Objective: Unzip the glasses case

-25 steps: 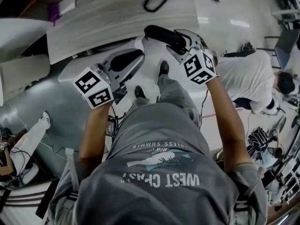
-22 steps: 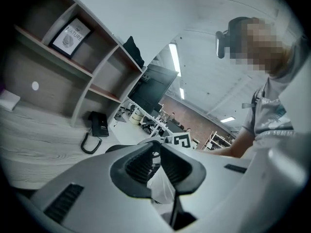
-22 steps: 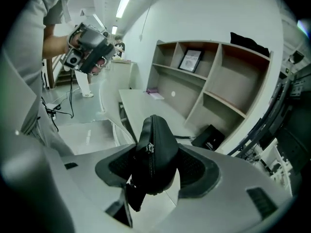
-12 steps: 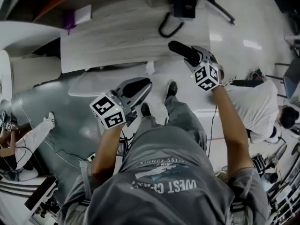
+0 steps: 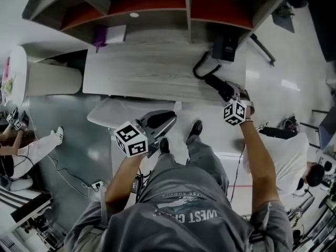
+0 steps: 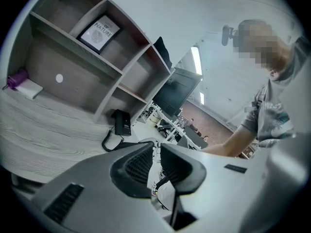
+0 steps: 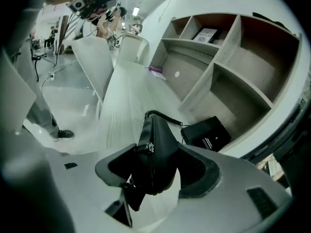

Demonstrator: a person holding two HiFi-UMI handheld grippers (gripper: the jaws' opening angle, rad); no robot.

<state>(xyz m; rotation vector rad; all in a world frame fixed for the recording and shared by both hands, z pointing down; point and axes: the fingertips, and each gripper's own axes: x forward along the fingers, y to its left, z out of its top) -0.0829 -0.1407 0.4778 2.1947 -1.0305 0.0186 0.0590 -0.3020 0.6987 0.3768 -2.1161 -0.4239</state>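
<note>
Moved: both hands have come forward and down toward the tabletop (image 5: 147,72), and the shelves (image 5: 184,9) behind it now show in the head view.
Right gripper (image 7: 158,164): clamped on the glasses case (image 7: 158,140), with the pads pressing its two broad sides.
Left gripper (image 6: 158,161): jaws drawn close together, with only a slit between the pads and nothing in it. It is short of the tabletop's front edge.
Case position: held in the air over the right end of the tabletop's front edge. Its far end points toward the telephone (image 7: 206,132) at the right rear.
Case look: black, soft-looking and rounded, and still zipped. The zip line runs down the narrow edge facing the right gripper's camera. A small pale zip pull (image 7: 151,147) sits about level with the pad tips.
Risk 1: the pull is small and lies close to the right pads. The left jaws may knock those pads or nip the fabric instead of the pull.
Risk 2: the left jaws must spread before they can take the pull. If they arrive closed, they would only push the case.
Risk 3: the case is gripped near one end and unsupported. A tug along the zip could swivel it or drag it out of the pads.
Risk 4: the slider may stall where the pads squeeze the case.
</note>
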